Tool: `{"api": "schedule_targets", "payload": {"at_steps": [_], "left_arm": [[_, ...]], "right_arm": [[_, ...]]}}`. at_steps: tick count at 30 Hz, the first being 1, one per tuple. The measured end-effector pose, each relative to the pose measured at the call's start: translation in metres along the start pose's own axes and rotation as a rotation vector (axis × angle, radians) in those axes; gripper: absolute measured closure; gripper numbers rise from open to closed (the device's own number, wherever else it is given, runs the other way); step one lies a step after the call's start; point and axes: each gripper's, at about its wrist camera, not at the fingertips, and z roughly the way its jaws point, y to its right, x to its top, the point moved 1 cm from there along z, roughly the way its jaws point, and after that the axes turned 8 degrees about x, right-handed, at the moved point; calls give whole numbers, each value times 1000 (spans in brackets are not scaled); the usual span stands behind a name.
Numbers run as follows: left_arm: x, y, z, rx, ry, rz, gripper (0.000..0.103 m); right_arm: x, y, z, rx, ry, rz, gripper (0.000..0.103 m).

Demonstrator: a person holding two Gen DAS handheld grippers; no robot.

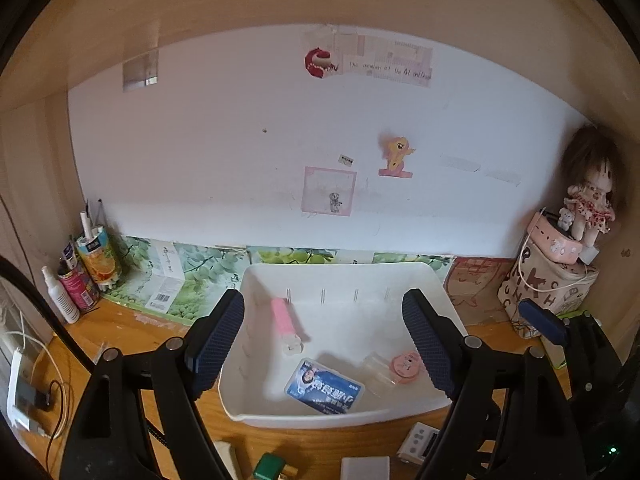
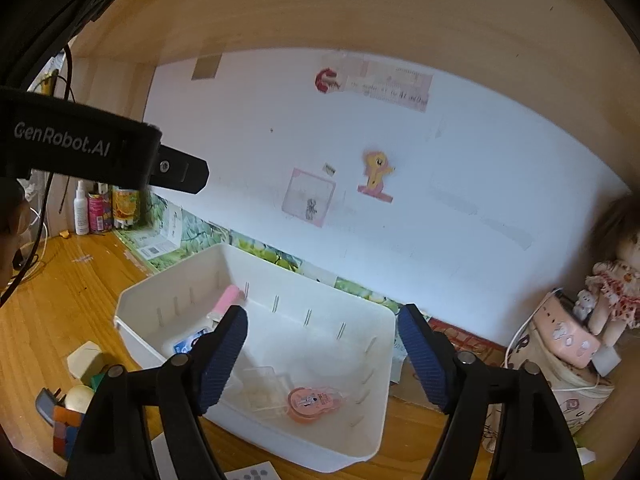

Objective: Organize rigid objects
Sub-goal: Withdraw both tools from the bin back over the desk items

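Sorting small hard items into the white bin [image 1: 436,280] on the desk [image 1: 120,328].
Blue card case [image 1: 324,386], pink stick [image 1: 285,322], tape dispenser [image 2: 310,400] lie inside: light, stiff, slippery; pinch their flat sides. Left gripper [image 1: 324,344] and right gripper [image 2: 322,356] gape empty.

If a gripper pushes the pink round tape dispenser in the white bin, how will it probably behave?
The pink tape dispenser lies flat on its broad side, so it will probably slide, not roll. Looks like hard, stiff plastic, likely light. The bin floor seems smooth, so it may skid.
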Motion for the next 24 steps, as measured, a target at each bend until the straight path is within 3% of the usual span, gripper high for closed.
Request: {"api": "schedule_targets", "payload": {"at_steps": [15, 24], "left_arm": [[-45, -18, -67, 131, -35, -76, 19], [-69, -35, -103, 189, -56, -152, 19]], "right_arm": [[-6, -8, -66, 45, 30, 6, 22], [-15, -25, -97, 118, 26, 20, 22]]}}
